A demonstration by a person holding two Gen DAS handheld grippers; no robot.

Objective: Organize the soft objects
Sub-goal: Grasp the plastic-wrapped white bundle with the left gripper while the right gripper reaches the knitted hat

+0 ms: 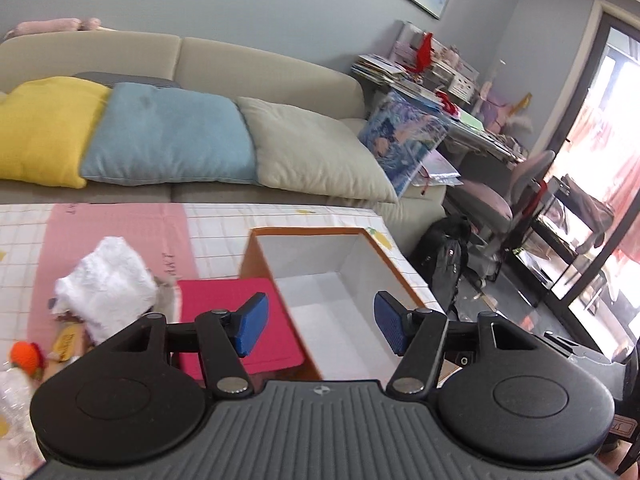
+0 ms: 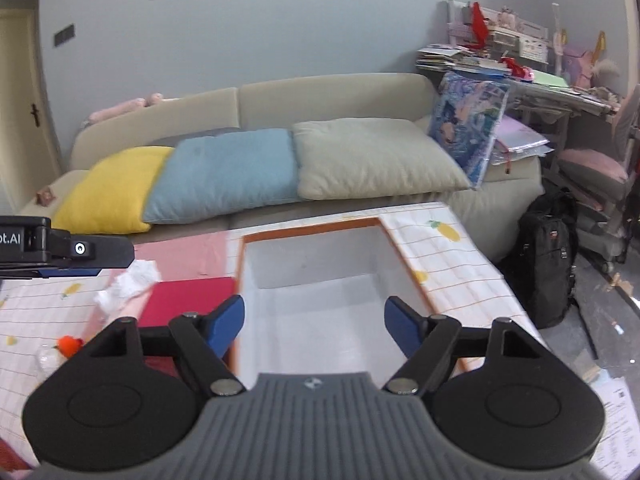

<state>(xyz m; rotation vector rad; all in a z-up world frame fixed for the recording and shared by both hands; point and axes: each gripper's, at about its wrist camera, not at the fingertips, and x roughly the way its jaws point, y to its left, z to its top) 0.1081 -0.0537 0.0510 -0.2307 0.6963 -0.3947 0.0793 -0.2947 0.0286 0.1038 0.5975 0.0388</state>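
Both claws, left (image 1: pixel 320 324) and right (image 2: pixel 315 326), gape wide, holding nothing, over the bare white box (image 1: pixel 340 280) at frame centre.

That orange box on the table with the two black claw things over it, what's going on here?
A person holds two grippers above the table, sorting soft things. The left gripper and right gripper are both open and hold nothing. Both point over the orange box, whose visible white inside looks empty. A white fluffy cloth, a pink pad and a small orange toy lie left of the box, not yet packed.
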